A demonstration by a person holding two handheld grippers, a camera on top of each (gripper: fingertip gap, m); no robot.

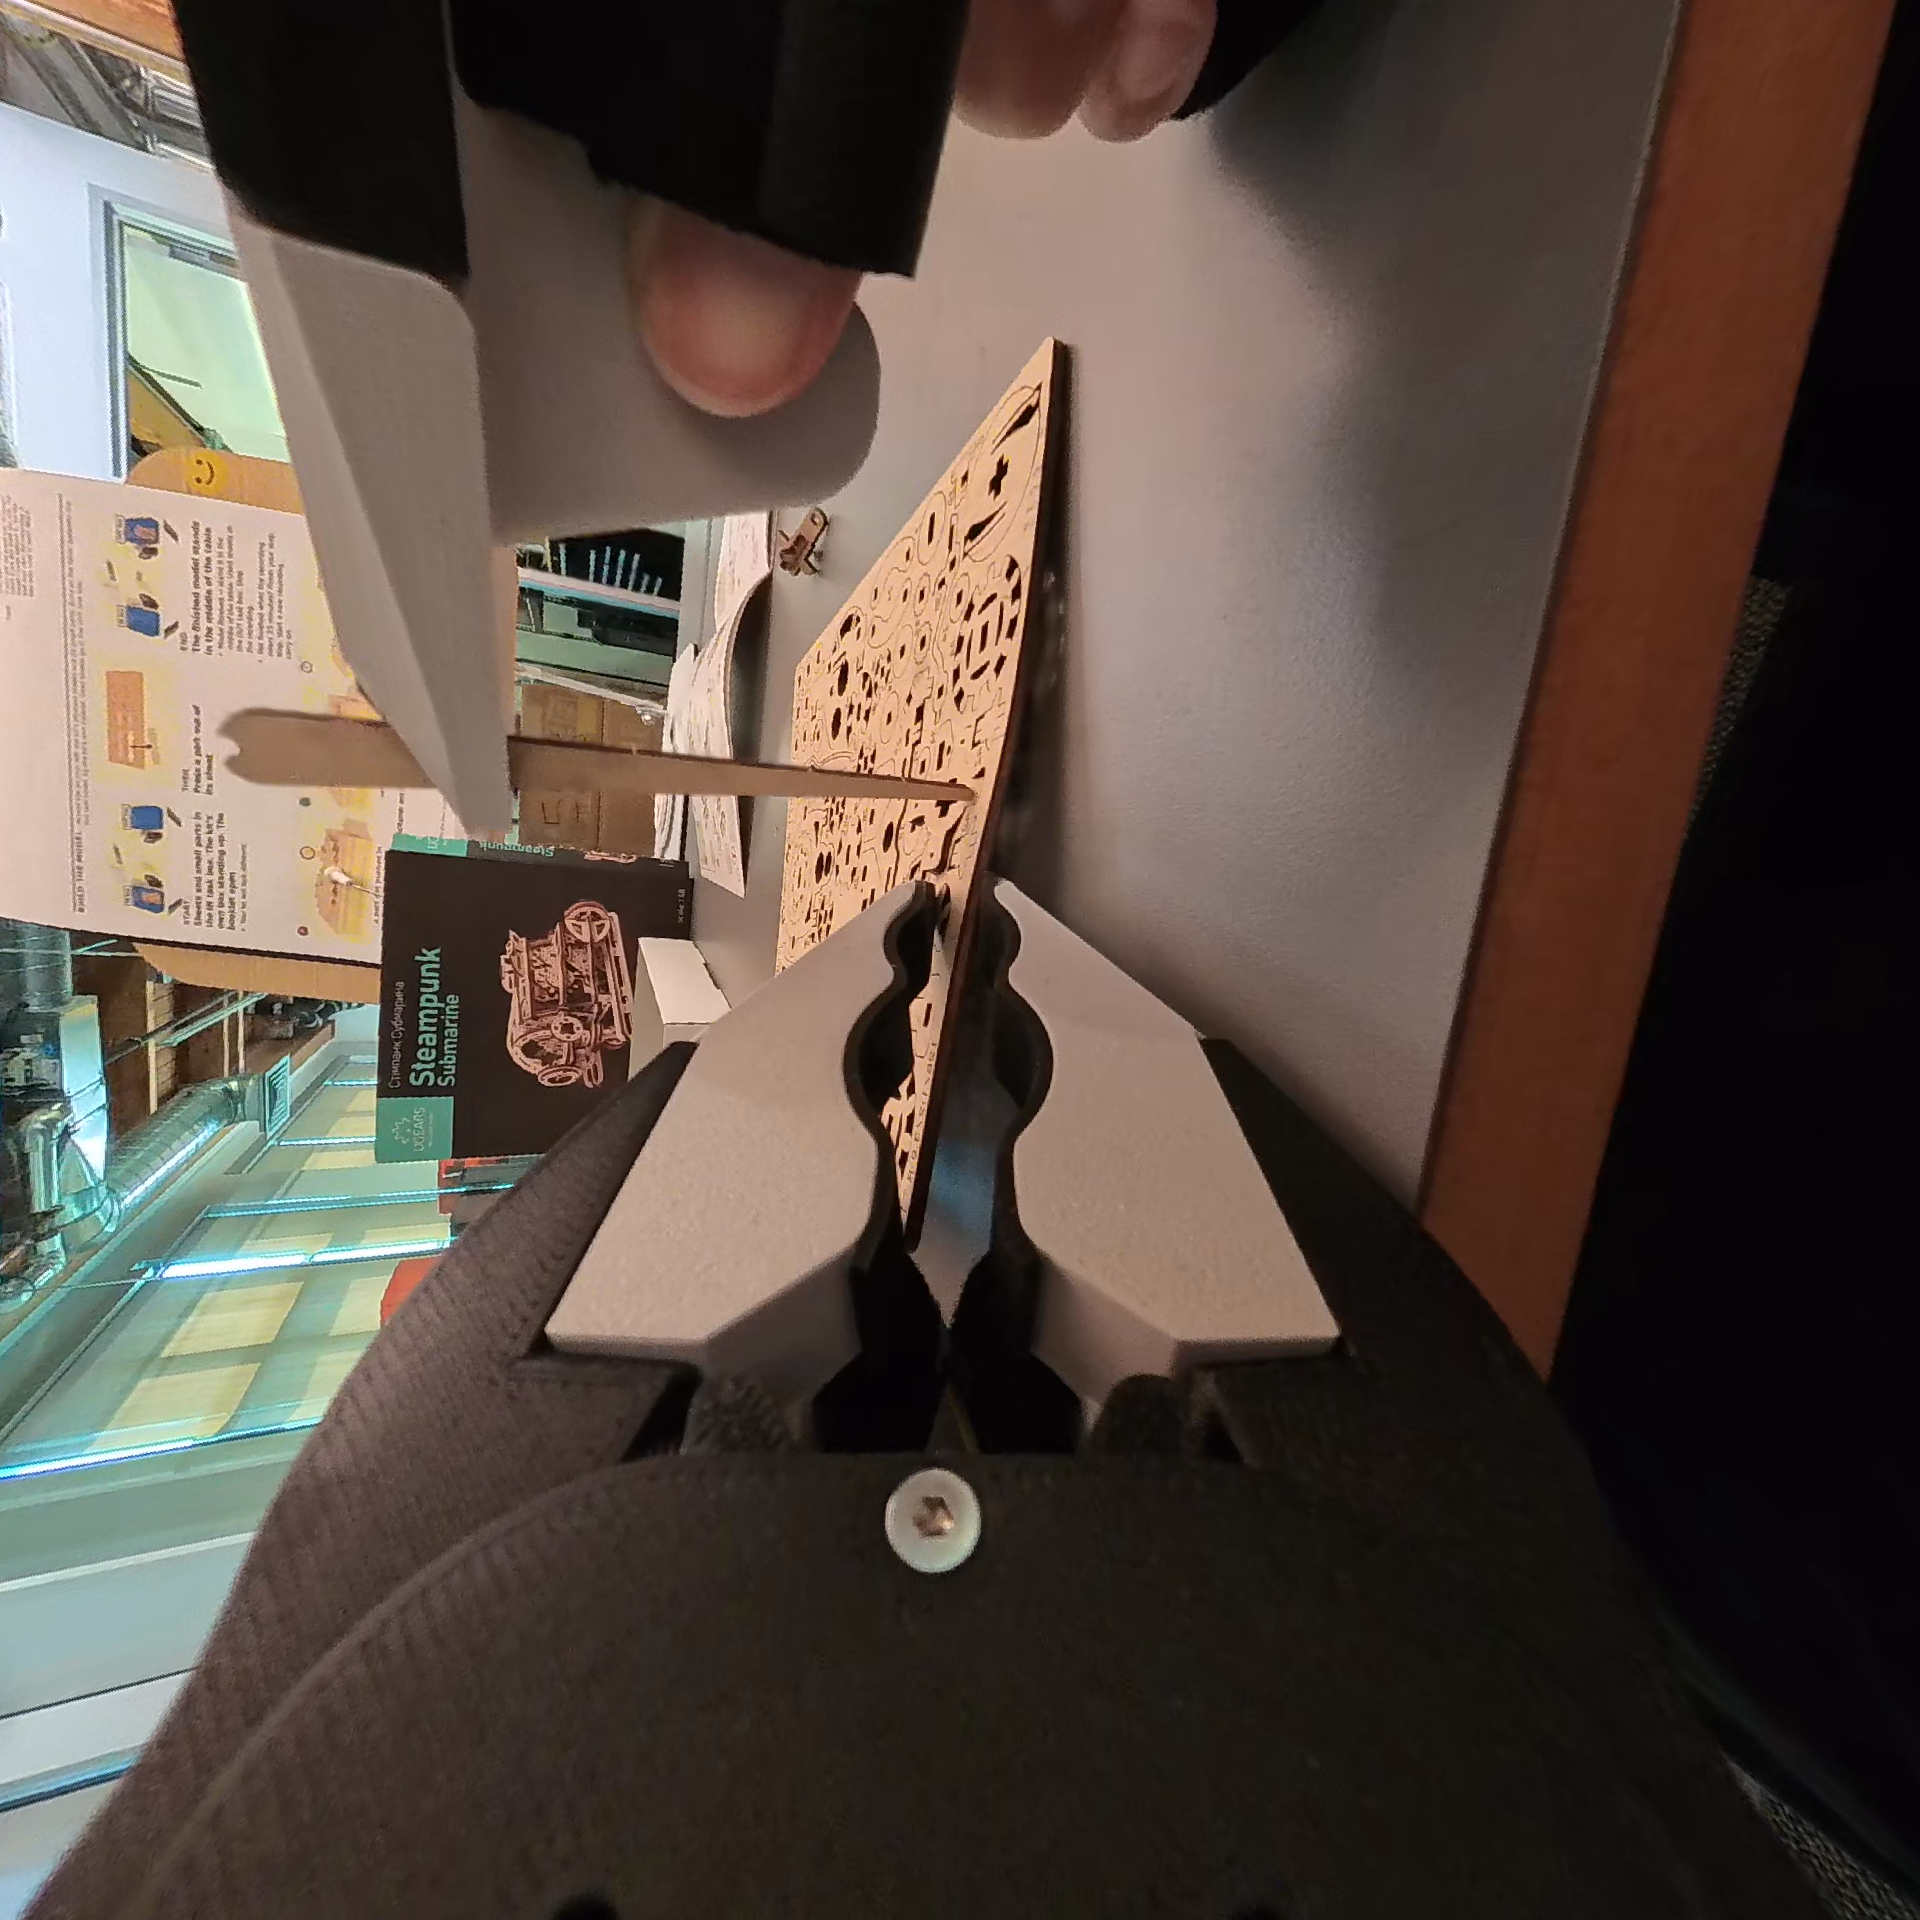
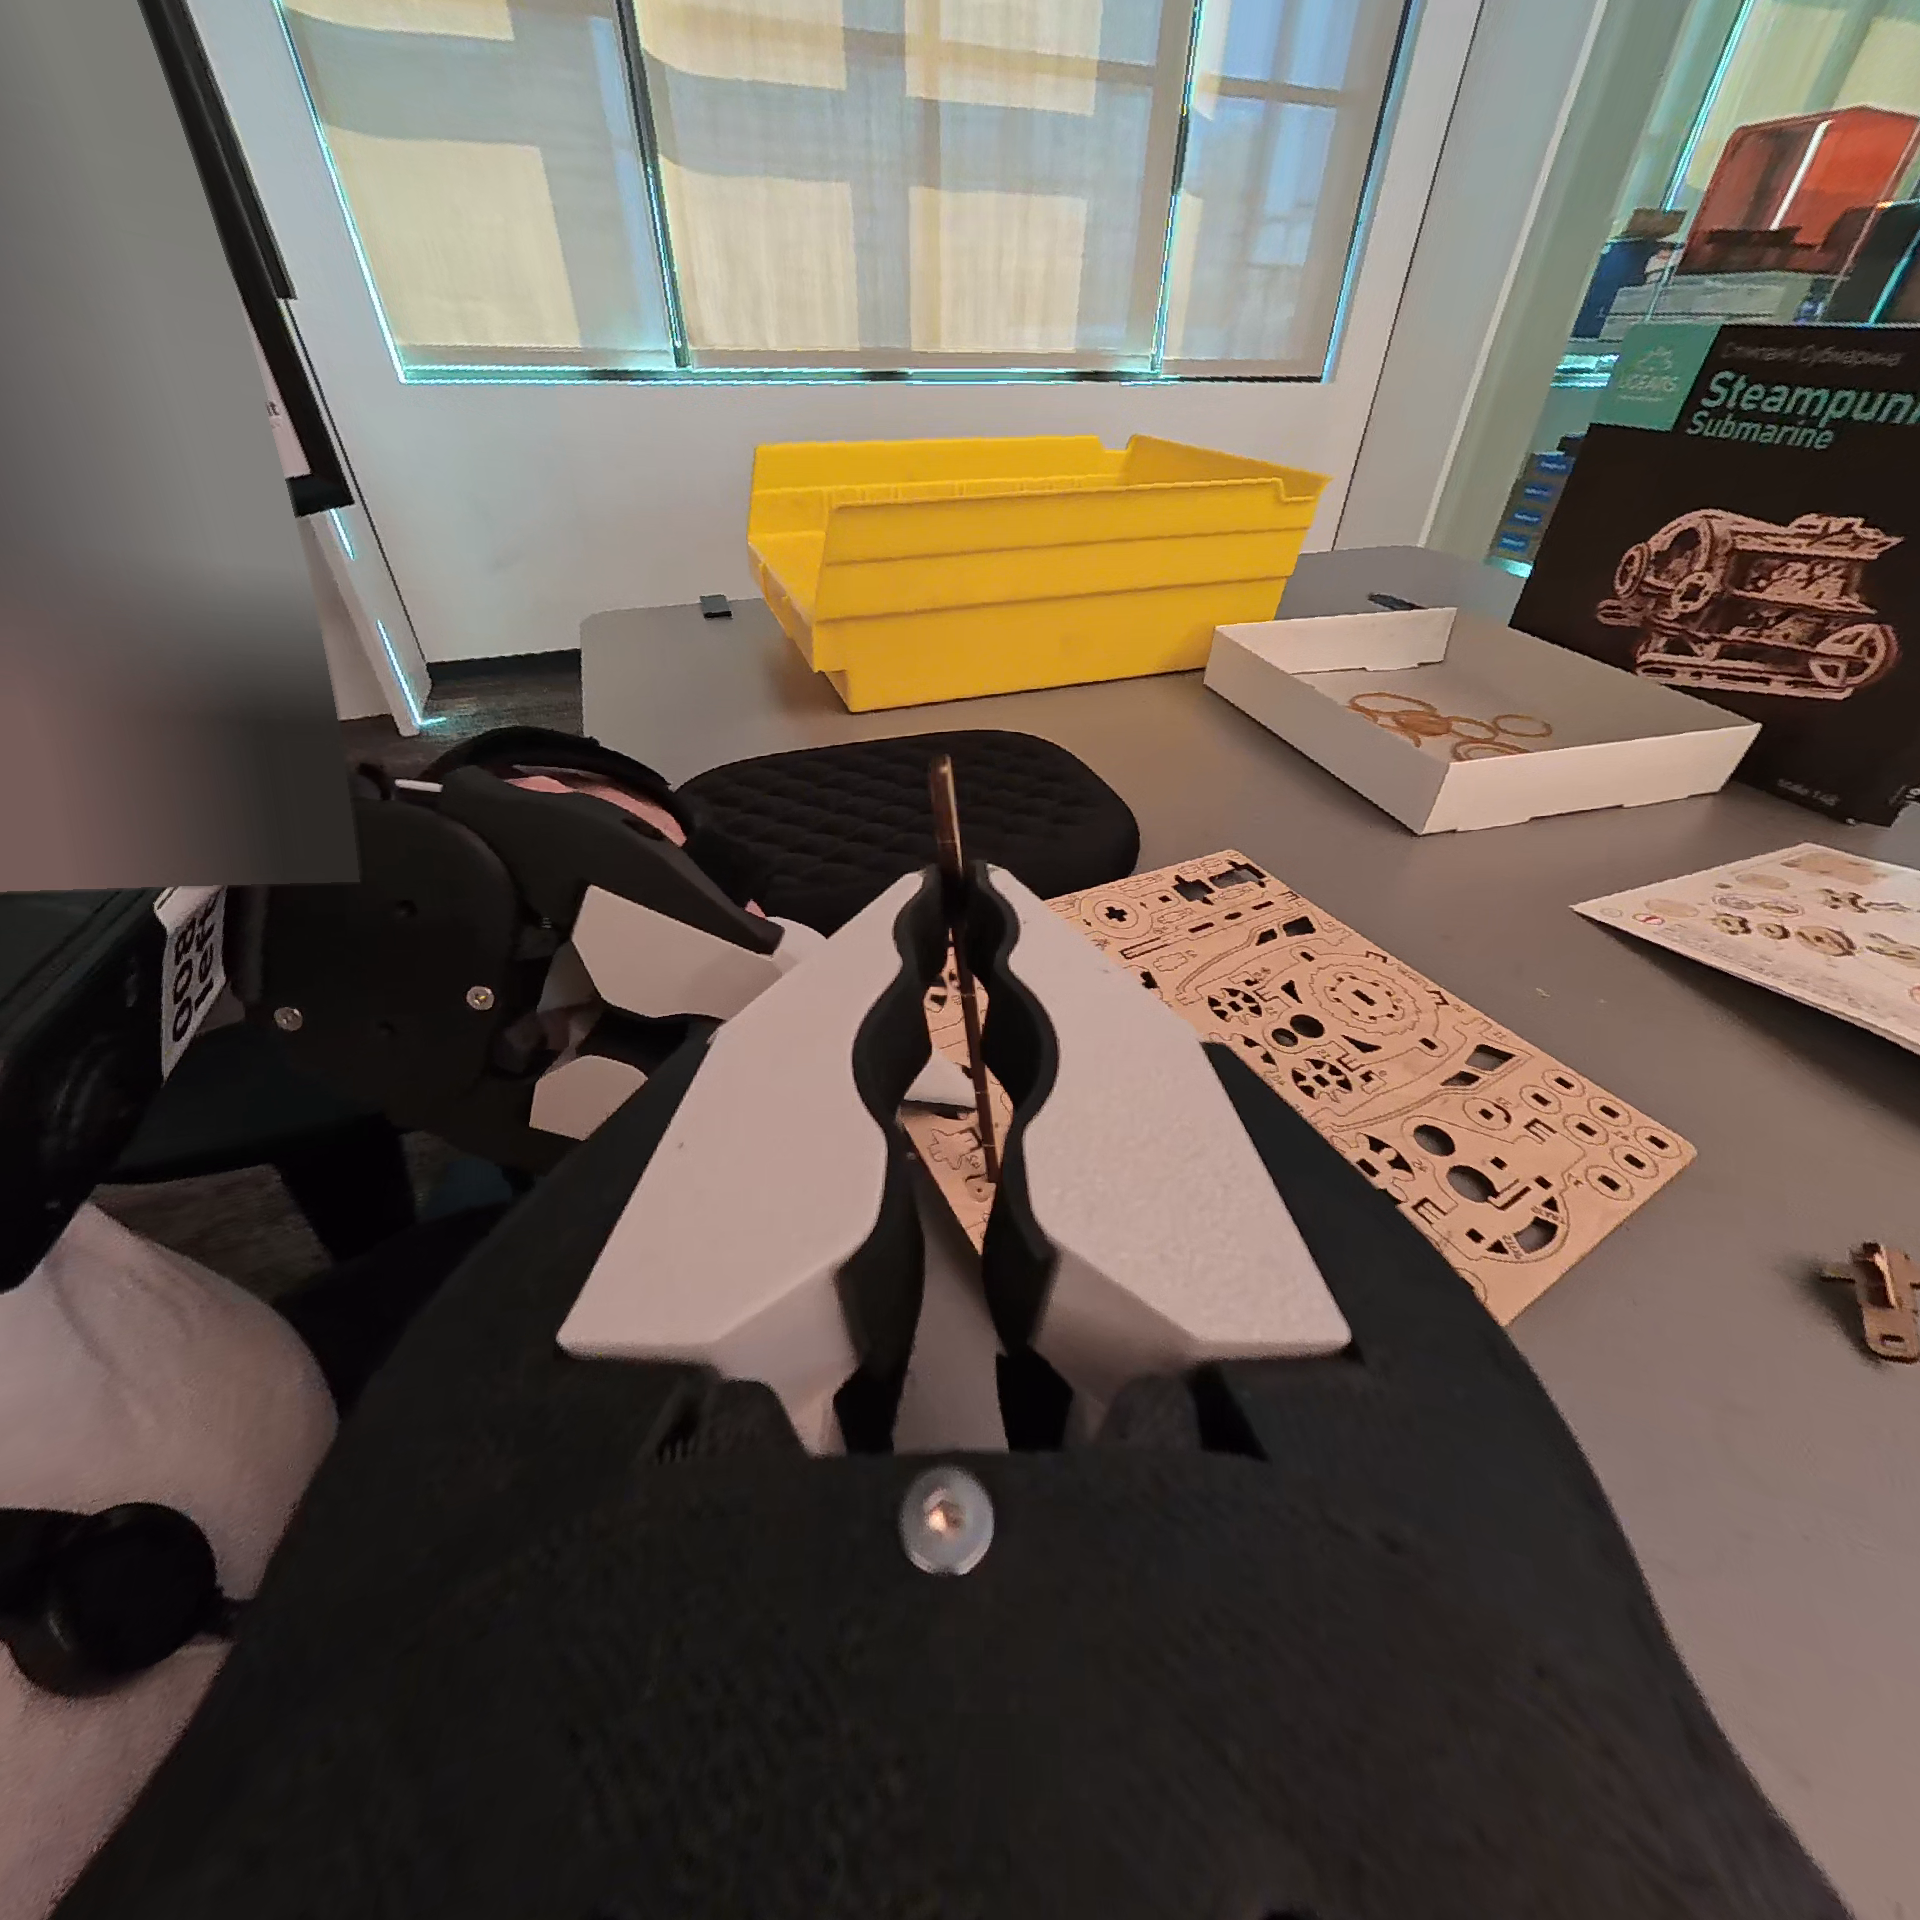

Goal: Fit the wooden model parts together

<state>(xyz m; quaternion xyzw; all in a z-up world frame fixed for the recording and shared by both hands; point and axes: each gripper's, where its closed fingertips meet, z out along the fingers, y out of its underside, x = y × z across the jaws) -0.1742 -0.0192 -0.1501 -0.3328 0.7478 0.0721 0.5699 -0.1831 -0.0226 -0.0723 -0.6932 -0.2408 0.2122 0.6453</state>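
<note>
Pinching the near edge of the wooden parts sheet (image 1: 914, 665) between its fingertips, my left gripper (image 1: 956, 904) has its jaws almost fully closed, with only the thin board between them. The sheet runs forward from those jaws across the grey table (image 1: 1299, 623). My right gripper (image 2: 956, 883) is likewise nearly closed, clamped on a slim wooden piece (image 2: 971, 1039) held edge-on; its tip stands just beyond the fingertips and its tail runs back through the gap.

In the left wrist view that same piece crosses just ahead of the left jaws, its point meeting the sheet's face. I judge both items light, stiff and brittle: laser-cut ply that snaps at narrow necks. I would hold the sheet on its solid border, and the slim piece near its middle, pressing gently. A small assembled bit (image 2: 1875, 1314) lies well off to the right.
</note>
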